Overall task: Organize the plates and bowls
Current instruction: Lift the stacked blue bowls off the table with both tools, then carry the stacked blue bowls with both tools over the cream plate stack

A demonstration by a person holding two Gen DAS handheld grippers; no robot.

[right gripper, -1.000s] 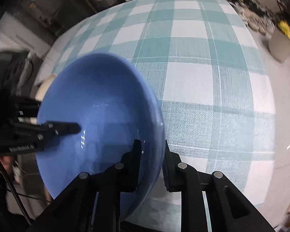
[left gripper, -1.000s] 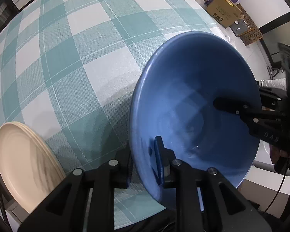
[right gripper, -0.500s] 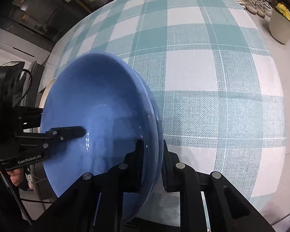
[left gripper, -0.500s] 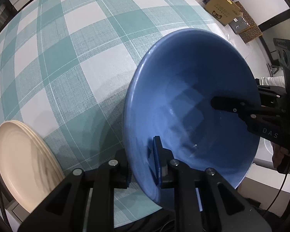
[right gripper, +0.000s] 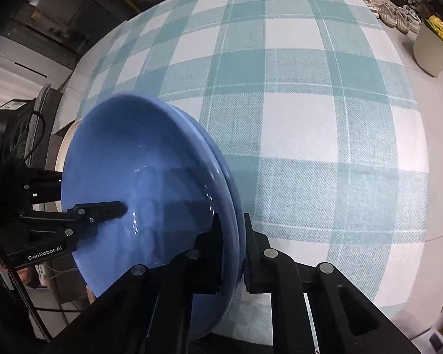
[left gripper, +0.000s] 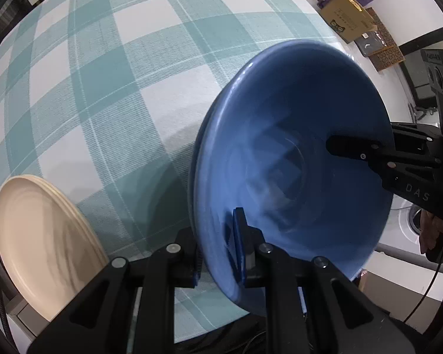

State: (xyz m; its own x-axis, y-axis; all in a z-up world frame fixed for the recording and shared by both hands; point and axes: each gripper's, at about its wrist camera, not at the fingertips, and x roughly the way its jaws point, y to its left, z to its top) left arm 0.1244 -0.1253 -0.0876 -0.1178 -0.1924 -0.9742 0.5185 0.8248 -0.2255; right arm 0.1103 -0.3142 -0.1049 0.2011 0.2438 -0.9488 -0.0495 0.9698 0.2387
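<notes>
A deep blue bowl hangs tilted over the teal-and-white checked tablecloth, held from both sides. A second blue rim shows just under its edge, as of a bowl nested beneath. My left gripper is shut on the near rim, one finger inside and one outside. My right gripper straddles the opposite rim, its jaws closing onto it with the pads on the wall. Each gripper's inner finger shows inside the bowl in the other view.
A stack of cream plates lies at the table's corner left of the bowl. Cardboard boxes stand on the floor beyond the table. Shoes and a bin are on the far side. A person's hand holds the right gripper.
The right jaws have narrowed onto the rim. A second blue rim has come into sight under the bowl's edge. The bowl has shifted a little with both grippers.
</notes>
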